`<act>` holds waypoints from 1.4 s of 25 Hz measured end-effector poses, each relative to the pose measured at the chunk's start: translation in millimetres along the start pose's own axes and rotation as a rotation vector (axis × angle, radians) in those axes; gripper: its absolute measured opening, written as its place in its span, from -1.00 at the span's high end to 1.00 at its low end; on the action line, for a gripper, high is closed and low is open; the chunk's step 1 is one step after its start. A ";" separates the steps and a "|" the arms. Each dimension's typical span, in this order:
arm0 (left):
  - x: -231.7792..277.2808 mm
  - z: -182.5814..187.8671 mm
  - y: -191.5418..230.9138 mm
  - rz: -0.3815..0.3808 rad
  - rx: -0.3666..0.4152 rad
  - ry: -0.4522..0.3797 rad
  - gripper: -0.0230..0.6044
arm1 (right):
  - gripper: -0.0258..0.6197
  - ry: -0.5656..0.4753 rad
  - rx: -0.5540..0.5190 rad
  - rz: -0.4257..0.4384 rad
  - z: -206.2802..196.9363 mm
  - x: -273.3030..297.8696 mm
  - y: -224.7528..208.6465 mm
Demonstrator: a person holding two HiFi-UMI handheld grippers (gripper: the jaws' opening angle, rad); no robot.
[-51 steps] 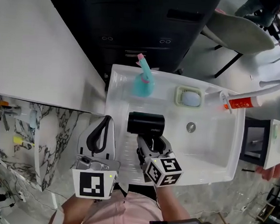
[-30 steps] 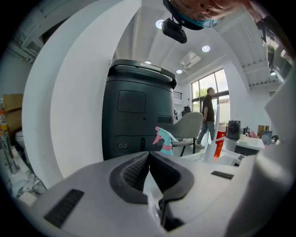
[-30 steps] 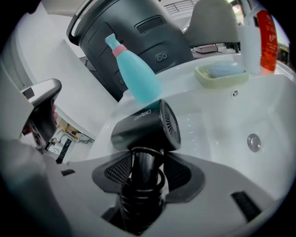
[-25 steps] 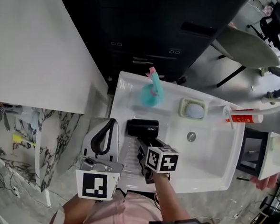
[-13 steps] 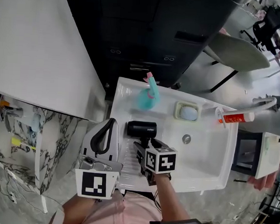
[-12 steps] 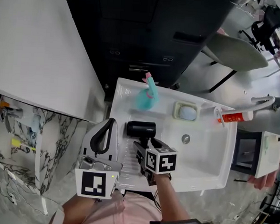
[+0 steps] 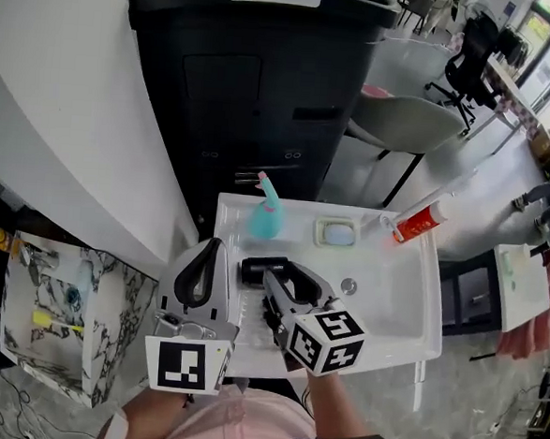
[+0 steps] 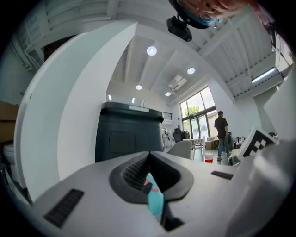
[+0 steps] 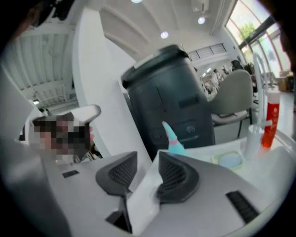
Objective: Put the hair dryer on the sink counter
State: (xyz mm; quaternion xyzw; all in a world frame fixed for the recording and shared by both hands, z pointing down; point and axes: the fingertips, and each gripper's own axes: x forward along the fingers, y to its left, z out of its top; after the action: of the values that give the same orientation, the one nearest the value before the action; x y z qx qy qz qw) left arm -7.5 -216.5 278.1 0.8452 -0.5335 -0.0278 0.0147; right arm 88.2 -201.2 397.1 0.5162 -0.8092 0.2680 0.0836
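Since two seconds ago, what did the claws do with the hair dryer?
The right claw seems to have let go of the hair dryer and lifted up off it; its jaws are apart, holding nothing. The hair dryer stayed lying on the sink counter. The left claw stayed shut and empty.

The room is bright and evenly lit by round ceiling lamps (image 8: 151, 51) and tall windows (image 8: 199, 109), so the white sink (image 7: 391, 311) shows only soft, weak shadows. Both gripper views are strongly bent at the edges, with dark round corners. The bodies of the left gripper (image 8: 149, 155) and the right gripper (image 9: 148, 162), close to the lens, look soft, and the right gripper view is slightly smeared.
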 end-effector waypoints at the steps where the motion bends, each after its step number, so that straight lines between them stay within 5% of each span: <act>1: -2.4 12.5 -3.1 -0.011 0.006 -0.028 0.89 | 0.52 -0.067 -0.024 0.026 18.0 -8.9 9.8; 6: -7.4 63.5 -10.7 -0.051 0.035 -0.137 0.89 | 0.92 -0.325 -0.171 0.028 90.7 -47.7 43.8; 12: -16.5 86.6 -14.3 -0.069 0.105 -0.176 0.89 | 0.92 -0.452 -0.292 -0.086 115.6 -81.5 55.4; 22: -24.9 94.1 -28.9 -0.087 0.036 -0.189 0.89 | 0.92 -0.500 -0.343 -0.126 118.6 -104.6 63.9; 35: -31.7 85.4 -37.9 -0.104 0.080 -0.186 0.89 | 0.92 -0.495 -0.358 -0.128 114.0 -112.9 64.4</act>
State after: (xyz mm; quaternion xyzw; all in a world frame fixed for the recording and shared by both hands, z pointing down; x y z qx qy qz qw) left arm 7.7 -171.1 191.8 0.8655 -0.4885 -0.0856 -0.0702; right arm 98.8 -150.4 232.2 0.5926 -0.8053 -0.0186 -0.0097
